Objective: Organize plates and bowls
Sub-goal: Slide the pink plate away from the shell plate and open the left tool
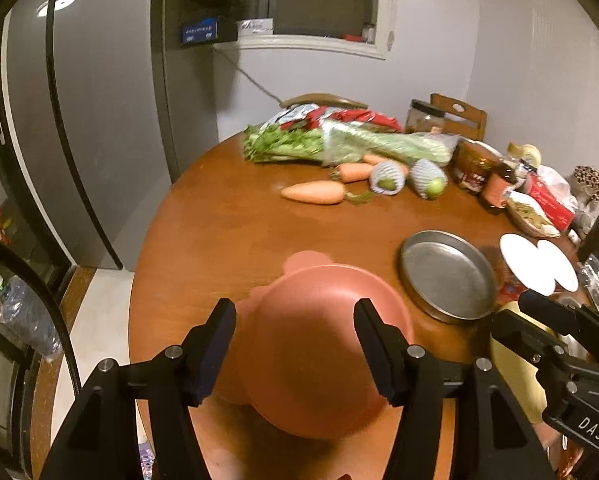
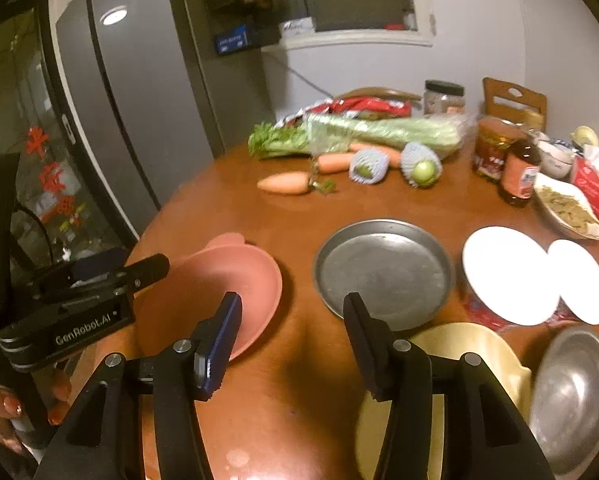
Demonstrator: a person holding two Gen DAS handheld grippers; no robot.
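Observation:
A pink bowl (image 1: 319,344) with small ear-shaped handles sits on the round wooden table (image 1: 227,232), right below my open left gripper (image 1: 295,316). It also shows in the right wrist view (image 2: 235,280), with the left gripper (image 2: 155,268) over its near-left rim. A flat metal plate (image 2: 383,272) lies to its right, also in the left wrist view (image 1: 447,276). My right gripper (image 2: 291,312) is open and empty above bare table between pink bowl and metal plate. A cream bowl (image 2: 459,364) and a metal bowl (image 2: 571,396) sit at the near right.
Two white-lidded cups (image 2: 511,276) stand right of the metal plate. Carrots (image 2: 287,182), wrapped fruit (image 2: 419,166), celery (image 2: 363,132), jars (image 2: 495,152) and snack bags (image 2: 567,208) crowd the far and right side. A grey fridge (image 2: 139,80) stands left of the table.

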